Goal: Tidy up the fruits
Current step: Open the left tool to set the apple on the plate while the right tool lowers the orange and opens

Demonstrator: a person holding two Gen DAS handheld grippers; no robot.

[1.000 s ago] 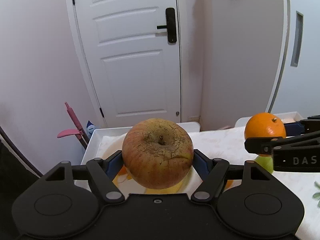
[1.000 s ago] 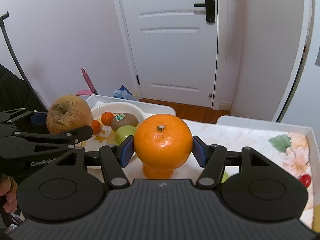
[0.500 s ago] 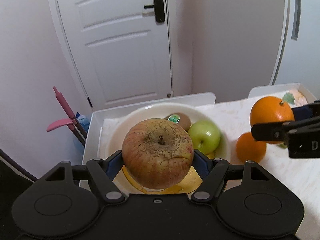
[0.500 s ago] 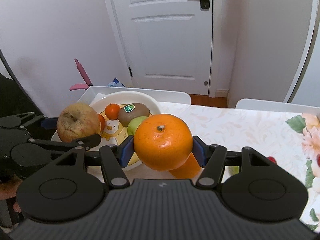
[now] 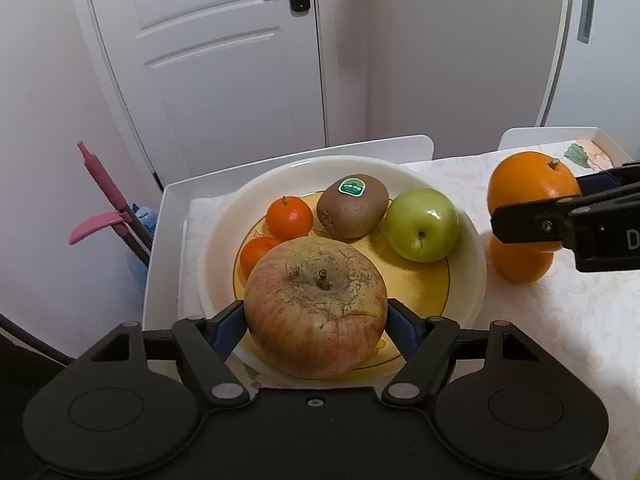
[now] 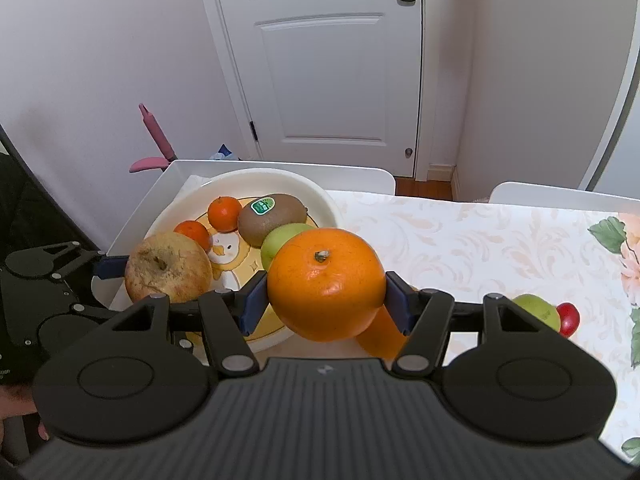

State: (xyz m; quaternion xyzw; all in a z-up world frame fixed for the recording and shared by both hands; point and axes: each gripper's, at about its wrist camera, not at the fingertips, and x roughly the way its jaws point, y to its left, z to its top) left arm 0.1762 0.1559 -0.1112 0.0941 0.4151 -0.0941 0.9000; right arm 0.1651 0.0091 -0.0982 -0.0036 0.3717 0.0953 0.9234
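A large wrinkled red-yellow apple (image 5: 316, 308) sits between the blue pads of my left gripper (image 5: 314, 314), low over the near part of the white plate (image 5: 216, 248). The jaws are opening, and the pads still touch the apple's sides. My right gripper (image 6: 326, 296) is shut on a big orange (image 6: 326, 284), held above the table just right of the plate's rim (image 6: 280, 178). The left wrist view shows that orange (image 5: 532, 184) at the right edge. The plate holds a kiwi (image 5: 352, 206), a green apple (image 5: 422, 224) and two tangerines (image 5: 289, 218).
A second orange (image 5: 520, 264) rests on the flowered tablecloth under the held one. A small green fruit (image 6: 536, 312) and a red one (image 6: 568, 318) lie further right. The plate stands in a white tray (image 5: 160, 260). A white door and a pink handle are behind.
Both grippers came down and tipped toward the table, bringing the plate and its fruit into full view. The apple now hangs low over the plate; the orange has neared the rim.
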